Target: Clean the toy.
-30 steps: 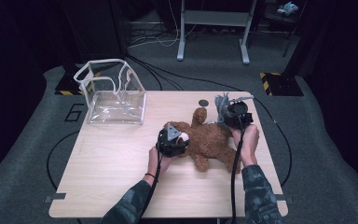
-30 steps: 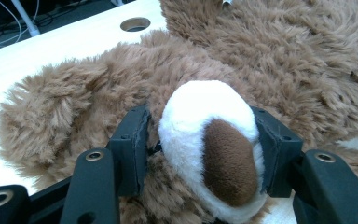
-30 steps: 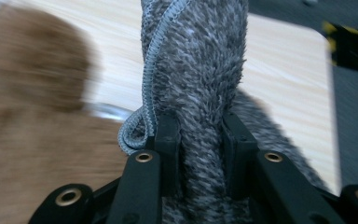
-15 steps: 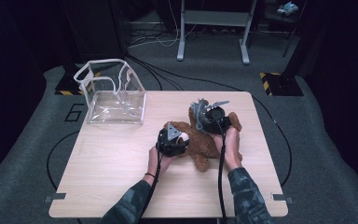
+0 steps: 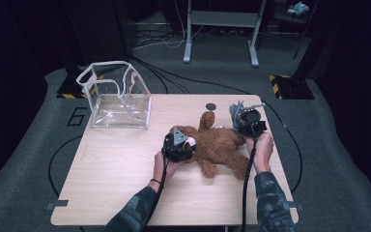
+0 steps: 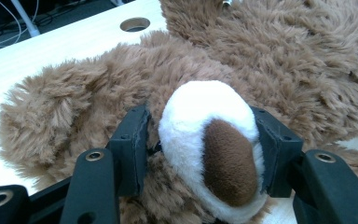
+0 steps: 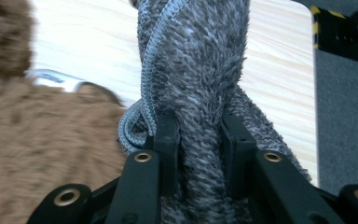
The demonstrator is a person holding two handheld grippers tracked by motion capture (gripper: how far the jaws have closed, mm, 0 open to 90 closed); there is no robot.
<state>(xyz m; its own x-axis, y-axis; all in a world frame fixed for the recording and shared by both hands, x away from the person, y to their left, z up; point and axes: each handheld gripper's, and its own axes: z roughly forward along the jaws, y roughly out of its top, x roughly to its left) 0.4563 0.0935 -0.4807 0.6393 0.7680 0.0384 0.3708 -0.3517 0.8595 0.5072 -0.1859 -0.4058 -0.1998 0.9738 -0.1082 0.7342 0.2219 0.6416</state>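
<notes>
**Soft toy, soft cloth: both grips sink into pile**

The brown plush teddy bear (image 5: 217,145) lies flat on the pale wooden surface (image 5: 116,179), stretched between the two grippers. The left hand-held gripper (image 6: 200,140) is clamped on the bear's white muzzle with its dark brown nose (image 6: 212,149), a pad pressing in on each side. The right hand-held gripper (image 7: 198,149) is clamped on a bunched fold of grey fuzzy fabric with a ribbed zip edge (image 7: 200,70), which rises straight ahead of its jaws, just beside the bear's fur to its left.

Both things look light and thoroughly soft: they will compress, sag and drape rather than hold any shape. Fur is not slippery, but a stuffed muzzle is rounded, so a pinch there could squeeze off forward; a limb or the neck would probably give a surer hold. The grey fabric is best taken as it is, gathered thick between the pads, near the zip edge where the seam stiffens it. Nothing here seems fragile.
</notes>
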